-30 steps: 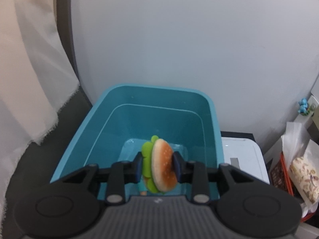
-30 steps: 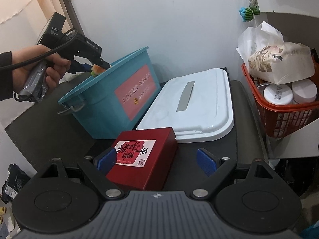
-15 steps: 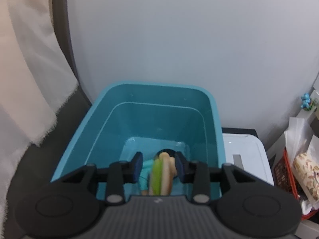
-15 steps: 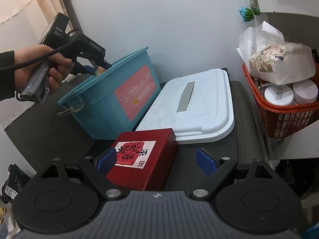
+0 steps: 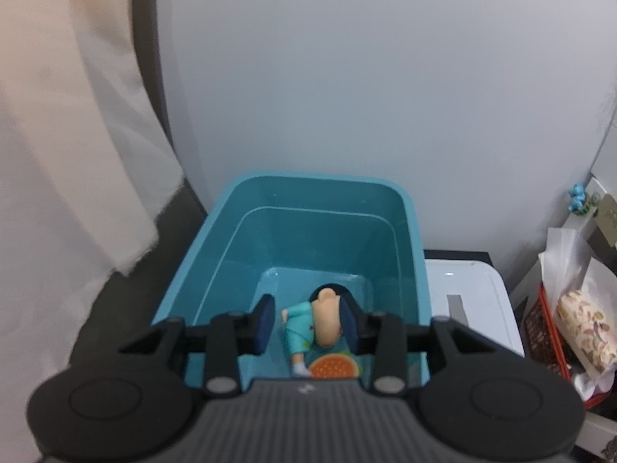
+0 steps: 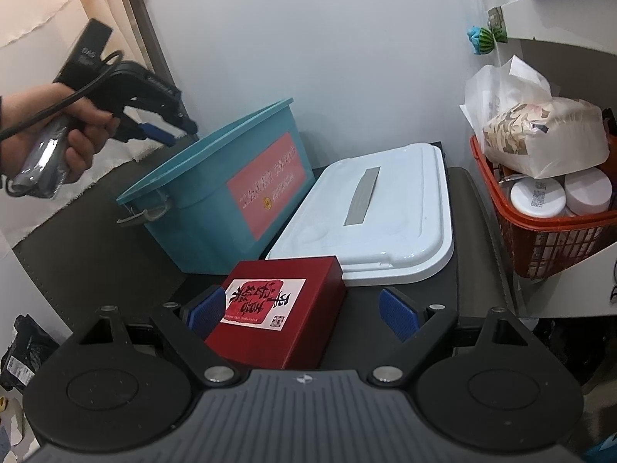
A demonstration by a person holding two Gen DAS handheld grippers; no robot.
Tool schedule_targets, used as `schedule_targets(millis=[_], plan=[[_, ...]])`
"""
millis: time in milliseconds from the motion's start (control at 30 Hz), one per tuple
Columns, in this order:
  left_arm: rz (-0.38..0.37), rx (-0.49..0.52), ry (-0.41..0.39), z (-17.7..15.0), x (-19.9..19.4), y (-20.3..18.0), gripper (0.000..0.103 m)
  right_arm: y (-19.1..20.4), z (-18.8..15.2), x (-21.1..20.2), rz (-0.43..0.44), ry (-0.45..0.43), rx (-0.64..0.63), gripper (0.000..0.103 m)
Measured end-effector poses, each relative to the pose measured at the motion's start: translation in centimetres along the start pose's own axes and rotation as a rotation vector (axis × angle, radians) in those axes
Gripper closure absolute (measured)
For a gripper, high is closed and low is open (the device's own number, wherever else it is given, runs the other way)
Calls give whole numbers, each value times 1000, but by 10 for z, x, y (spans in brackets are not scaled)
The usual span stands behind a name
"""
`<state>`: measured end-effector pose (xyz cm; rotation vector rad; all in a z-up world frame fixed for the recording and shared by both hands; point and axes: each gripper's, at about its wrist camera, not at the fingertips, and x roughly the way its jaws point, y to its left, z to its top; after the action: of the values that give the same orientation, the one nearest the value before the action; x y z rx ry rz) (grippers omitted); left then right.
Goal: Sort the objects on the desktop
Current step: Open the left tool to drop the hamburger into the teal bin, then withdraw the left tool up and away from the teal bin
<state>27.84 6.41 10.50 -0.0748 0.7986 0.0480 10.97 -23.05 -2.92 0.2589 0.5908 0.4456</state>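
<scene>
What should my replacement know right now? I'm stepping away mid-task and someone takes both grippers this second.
Left gripper: open, empty, above the teal bin.
Right gripper: open, low over the desk, with the red box lying between its fingers, not gripped.
In the bin: toy burger on the floor beside a doll figure.
White lid lies flat next to the bin, off it.
Done: burger and doll binned.
Left: probably grip the red box and bin it; maybe fit the lid afterwards.

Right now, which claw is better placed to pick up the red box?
Right. The right claw is open around the red box. The left claw is open above the teal bin.
</scene>
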Motion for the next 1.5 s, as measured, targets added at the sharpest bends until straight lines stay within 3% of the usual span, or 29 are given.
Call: schedule_targets(millis=[900, 1500], plan=[[-69, 1, -61, -66, -102, 15, 63, 25, -3, -23, -35, -35, -107, 13], [-131, 41, -98, -108, -127, -7, 63, 43, -6, -40, -68, -47, -186, 13]])
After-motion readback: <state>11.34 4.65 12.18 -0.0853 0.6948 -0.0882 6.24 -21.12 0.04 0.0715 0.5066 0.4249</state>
